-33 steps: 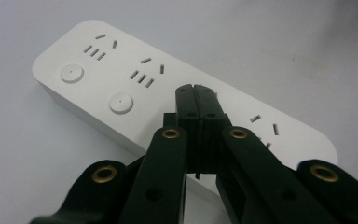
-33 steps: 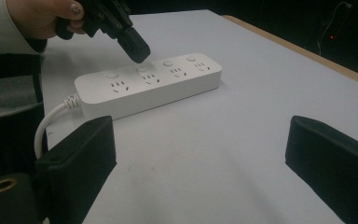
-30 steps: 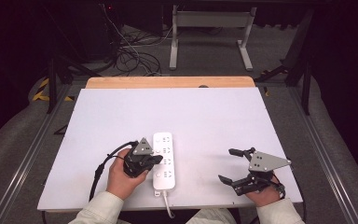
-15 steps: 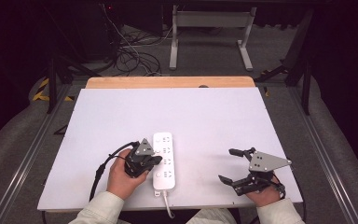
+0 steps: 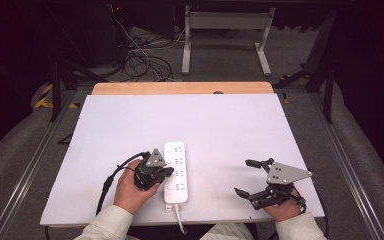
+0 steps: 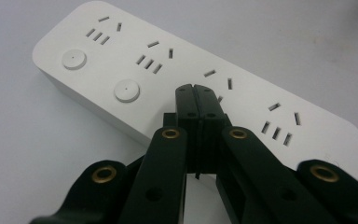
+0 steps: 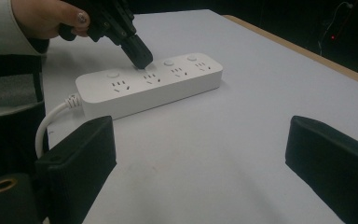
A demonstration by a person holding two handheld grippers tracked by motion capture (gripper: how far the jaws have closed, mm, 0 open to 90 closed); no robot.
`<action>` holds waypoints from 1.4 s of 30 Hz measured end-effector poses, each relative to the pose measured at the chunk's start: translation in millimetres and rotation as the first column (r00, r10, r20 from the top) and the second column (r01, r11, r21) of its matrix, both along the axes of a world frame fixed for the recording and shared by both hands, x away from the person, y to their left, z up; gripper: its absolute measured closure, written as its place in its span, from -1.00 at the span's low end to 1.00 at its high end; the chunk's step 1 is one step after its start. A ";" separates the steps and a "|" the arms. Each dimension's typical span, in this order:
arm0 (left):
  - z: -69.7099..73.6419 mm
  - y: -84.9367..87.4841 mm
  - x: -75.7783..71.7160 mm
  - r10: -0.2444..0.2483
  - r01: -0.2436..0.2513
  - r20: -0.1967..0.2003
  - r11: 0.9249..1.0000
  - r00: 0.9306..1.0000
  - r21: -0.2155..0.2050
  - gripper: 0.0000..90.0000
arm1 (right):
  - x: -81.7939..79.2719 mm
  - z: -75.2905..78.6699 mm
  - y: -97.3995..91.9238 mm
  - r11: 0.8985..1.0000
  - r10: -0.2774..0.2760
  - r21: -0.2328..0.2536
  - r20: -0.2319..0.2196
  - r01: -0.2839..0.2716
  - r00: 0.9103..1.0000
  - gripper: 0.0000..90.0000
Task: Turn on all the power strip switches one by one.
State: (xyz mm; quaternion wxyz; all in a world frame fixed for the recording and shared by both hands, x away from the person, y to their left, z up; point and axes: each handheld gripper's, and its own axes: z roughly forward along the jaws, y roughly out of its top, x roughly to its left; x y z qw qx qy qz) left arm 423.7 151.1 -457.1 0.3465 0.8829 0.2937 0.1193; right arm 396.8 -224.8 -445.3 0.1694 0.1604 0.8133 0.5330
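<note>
Left gripper (image 5: 166, 171) pressing closed jaws onto power strip (image 5: 175, 186), 6 o'clock on table (image 5: 190, 120); right gripper (image 5: 249, 177) resting wide open, 5 o'clock.

Almost nothing changes across this second. Your left gripper (image 5: 166, 171) shifts only a trace against the power strip (image 5: 175, 171), its closed tips over the same switch row; your right gripper (image 5: 248, 177) barely drifts.
</note>
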 end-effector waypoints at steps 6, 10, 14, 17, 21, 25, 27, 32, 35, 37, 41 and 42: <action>-0.8 -0.4 0.3 0.002 -0.002 -0.010 1.000 1.000 -0.001 1.00 | -0.3 0.1 0.2 1.000 0.001 -0.001 0.002 -0.001 1.000 -0.80; -1.2 -0.3 1.2 0.006 -0.006 -0.015 1.000 1.000 -0.004 1.00 | -0.3 0.1 0.3 1.000 0.001 -0.001 0.001 -0.001 1.000 -0.80; -1.0 -0.3 1.7 0.012 -0.012 -0.025 1.000 1.000 -0.007 1.00 | -0.6 0.3 0.5 1.000 0.003 0.000 0.002 -0.003 1.000 -0.80; -1.1 -1.5 1.0 0.017 -0.017 -0.021 1.000 1.000 0.001 1.00 | -0.4 0.3 0.7 1.000 0.003 -0.001 0.002 -0.003 1.000 -0.80; -1.4 -1.7 0.9 0.019 -0.019 -0.026 1.000 0.999 0.000 1.00 | -0.8 0.2 1.2 1.000 0.004 -0.002 0.002 -0.004 1.000 -0.80; -1.4 -1.2 1.5 0.021 -0.021 -0.029 1.000 0.999 -0.002 1.00 | -0.9 0.1 1.5 1.000 0.004 -0.003 0.003 -0.004 1.000 -0.80; -1.7 -0.4 2.5 0.023 -0.023 -0.042 1.000 0.999 -0.008 1.00 | -1.0 0.1 1.6 1.000 0.004 -0.002 0.002 -0.004 1.000 -0.80; -1.9 -2.4 1.7 0.024 -0.024 -0.038 1.000 0.999 0.002 1.00 | -1.1 0.0 2.1 1.000 0.002 -0.002 0.000 -0.002 1.000 -0.80; -1.8 -4.1 0.0 0.036 -0.035 -0.032 0.999 0.999 0.007 1.00 | -0.9 -0.1 2.2 1.000 0.002 -0.003 0.000 -0.002 1.000 -0.80; -1.6 -5.7 -5.5 0.031 -0.032 0.038 0.999 0.999 0.024 1.00 | -0.6 -0.2 2.7 1.000 0.000 0.001 -0.003 0.000 1.000 -0.80; 16.9 3.8 -3.7 0.059 -0.055 0.049 0.995 0.997 -0.082 1.00 | -1.3 -0.3 4.0 1.000 0.004 -0.009 0.003 -0.004 1.000 -0.80; 22.2 6.4 -3.6 0.063 -0.058 0.056 0.994 0.996 -0.098 1.00 | -0.8 -0.5 3.7 1.000 0.003 -0.007 0.001 -0.003 1.000 -0.80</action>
